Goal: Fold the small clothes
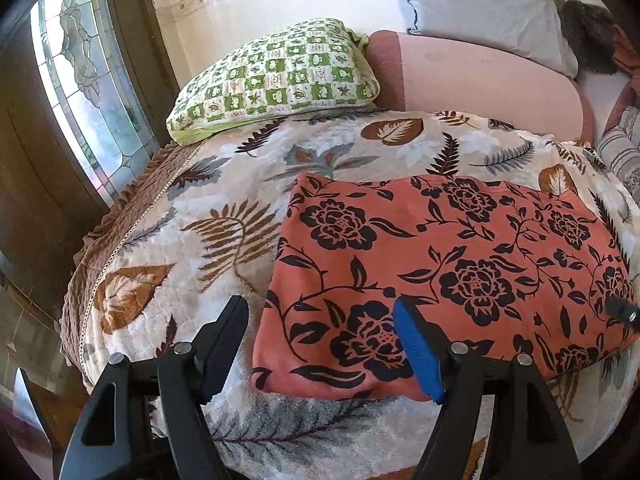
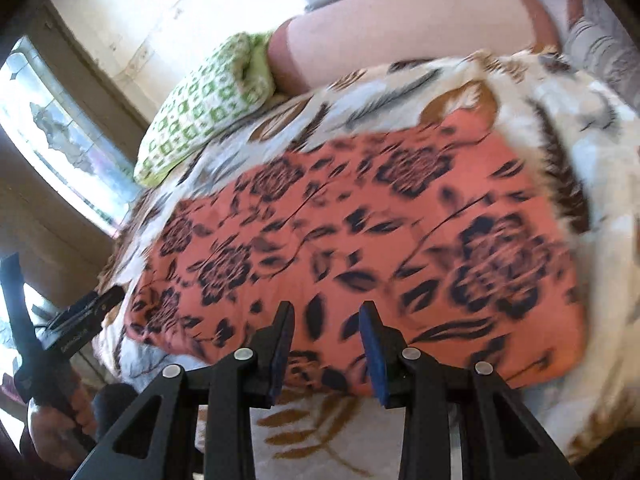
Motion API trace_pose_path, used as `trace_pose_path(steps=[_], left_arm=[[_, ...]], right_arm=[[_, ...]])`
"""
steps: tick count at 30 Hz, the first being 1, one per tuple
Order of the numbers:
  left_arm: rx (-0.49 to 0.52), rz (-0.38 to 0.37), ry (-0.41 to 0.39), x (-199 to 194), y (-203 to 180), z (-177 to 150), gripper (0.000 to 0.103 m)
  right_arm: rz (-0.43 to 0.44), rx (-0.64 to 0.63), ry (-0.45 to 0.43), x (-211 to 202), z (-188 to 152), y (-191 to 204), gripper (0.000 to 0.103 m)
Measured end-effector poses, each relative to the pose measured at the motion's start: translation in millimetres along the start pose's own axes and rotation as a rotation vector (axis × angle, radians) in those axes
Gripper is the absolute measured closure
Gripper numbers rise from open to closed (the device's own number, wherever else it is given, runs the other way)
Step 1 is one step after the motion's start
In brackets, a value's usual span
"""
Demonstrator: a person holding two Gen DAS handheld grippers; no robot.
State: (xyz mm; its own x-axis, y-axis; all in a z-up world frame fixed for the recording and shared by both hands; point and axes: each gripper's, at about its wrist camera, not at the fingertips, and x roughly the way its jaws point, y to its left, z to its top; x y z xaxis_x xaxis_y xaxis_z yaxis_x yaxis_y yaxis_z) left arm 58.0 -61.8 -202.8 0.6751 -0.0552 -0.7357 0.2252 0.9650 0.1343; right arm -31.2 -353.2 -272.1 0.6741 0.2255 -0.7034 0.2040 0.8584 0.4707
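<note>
A coral-orange garment with a black flower print (image 1: 448, 276) lies flat and folded into a rectangle on the leaf-patterned bedspread (image 1: 224, 224). My left gripper (image 1: 320, 320) is open and empty, hovering above the garment's near left corner. My right gripper (image 2: 326, 316) is open and empty, hovering over the garment's near edge (image 2: 360, 240); that view is motion-blurred. The left gripper and the hand holding it show at the left in the right wrist view (image 2: 76, 316). A tip of the right gripper shows at the right edge in the left wrist view (image 1: 624, 310).
A green-and-white checked pillow (image 1: 276, 76) lies at the head of the bed, with a pink bolster (image 1: 480, 80) and a grey pillow (image 1: 488, 4) beside it. A stained-glass window (image 1: 80, 80) is on the left. The bed's frilled edge (image 1: 100, 248) drops off at left.
</note>
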Motion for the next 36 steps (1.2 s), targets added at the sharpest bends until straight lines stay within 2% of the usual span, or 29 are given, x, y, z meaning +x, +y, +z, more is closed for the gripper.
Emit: trace_pose_path(steps=[8,15,21,24,29,36], left_arm=[[0.037,-0.007,0.023,12,-19,1,0.028],[0.071,-0.013,0.067,34,-42,-3,0.028],[0.086,-0.001,0.129,65,-56,-15,0.027],[0.108,0.019,0.093,68,-60,-17,0.021],[0.111,0.006,0.100,73,-57,-16,0.014],[0.122,0.015,0.079,73,-58,-19,0.013]], right_arm=[[-0.051,0.085,-0.046,-18,9,-43,0.066],[-0.078,0.097,-0.021,-7,1,-60,0.066],[-0.020,0.123,-0.028,5,-7,-77,0.065],[0.000,0.105,-0.043,7,-10,-80,0.065],[0.028,0.114,-0.064,8,-12,-82,0.065],[0.034,0.114,-0.080,8,-13,-83,0.065]])
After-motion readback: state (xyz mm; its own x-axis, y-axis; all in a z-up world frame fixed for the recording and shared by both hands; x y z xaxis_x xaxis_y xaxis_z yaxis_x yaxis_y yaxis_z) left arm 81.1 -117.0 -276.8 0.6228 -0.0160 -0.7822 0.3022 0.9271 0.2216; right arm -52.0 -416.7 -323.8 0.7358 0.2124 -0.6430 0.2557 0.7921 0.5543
